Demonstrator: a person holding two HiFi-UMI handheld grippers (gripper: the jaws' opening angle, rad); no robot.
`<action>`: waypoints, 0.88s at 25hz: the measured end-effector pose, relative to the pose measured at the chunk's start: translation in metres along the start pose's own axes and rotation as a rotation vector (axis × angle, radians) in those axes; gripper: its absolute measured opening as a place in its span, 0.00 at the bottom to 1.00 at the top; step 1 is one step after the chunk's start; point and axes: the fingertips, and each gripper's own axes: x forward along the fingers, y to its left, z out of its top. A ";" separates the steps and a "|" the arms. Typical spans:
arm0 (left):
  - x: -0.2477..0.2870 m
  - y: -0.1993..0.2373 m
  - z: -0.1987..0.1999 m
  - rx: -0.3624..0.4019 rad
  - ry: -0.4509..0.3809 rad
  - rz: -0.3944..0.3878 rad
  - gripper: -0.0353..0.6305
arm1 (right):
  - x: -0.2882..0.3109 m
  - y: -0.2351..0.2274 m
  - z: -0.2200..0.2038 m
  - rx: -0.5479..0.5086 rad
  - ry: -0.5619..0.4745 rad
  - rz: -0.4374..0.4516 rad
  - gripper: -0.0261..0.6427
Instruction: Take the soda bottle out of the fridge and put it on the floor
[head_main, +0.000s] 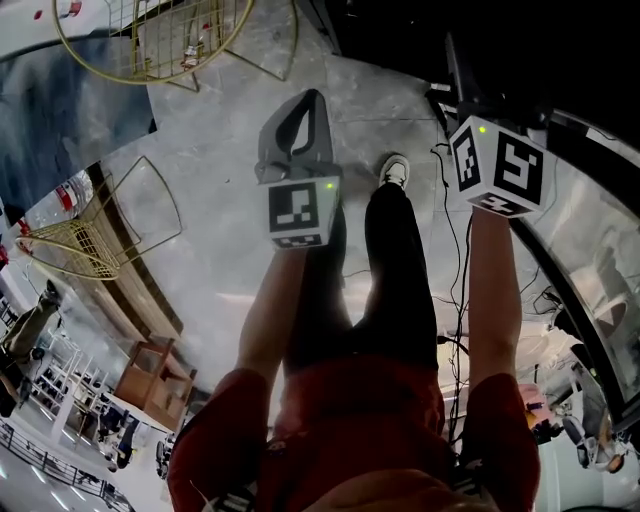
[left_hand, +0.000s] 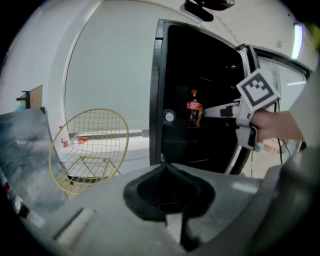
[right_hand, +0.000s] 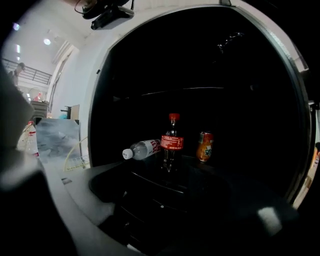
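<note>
Red-capped soda bottle (right_hand: 171, 142) is standing upright on a shelf in the fridge (left_hand: 158, 100), at twelve o'clock from the right gripper (right_hand: 166, 174), whose jaws are gaping empty. The left gripper (left_hand: 165, 167) is idling, pinched together. Nudging the water bottle (right_hand: 142, 149) lying at its nine o'clock is risking a topple. Darkness is swallowing the jaw tips.

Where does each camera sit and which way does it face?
Head view: on head, facing down at grey floor; arms, legs show.
Left gripper view: on left gripper, facing open black fridge; right gripper, hand show.
Right gripper view: on right gripper, facing into fridge; own jaws show.
Shared: red-capped plastic soda bottle, both gripper views.
</note>
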 end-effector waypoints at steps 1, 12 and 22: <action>0.003 -0.002 -0.001 0.003 0.004 -0.004 0.05 | 0.005 -0.003 0.003 -0.007 -0.004 -0.004 0.55; 0.019 -0.014 -0.007 0.022 0.075 -0.026 0.05 | 0.064 -0.023 0.030 0.034 -0.030 -0.026 0.55; 0.020 -0.018 -0.007 -0.019 0.096 -0.036 0.05 | 0.102 -0.027 0.049 0.007 -0.050 -0.045 0.55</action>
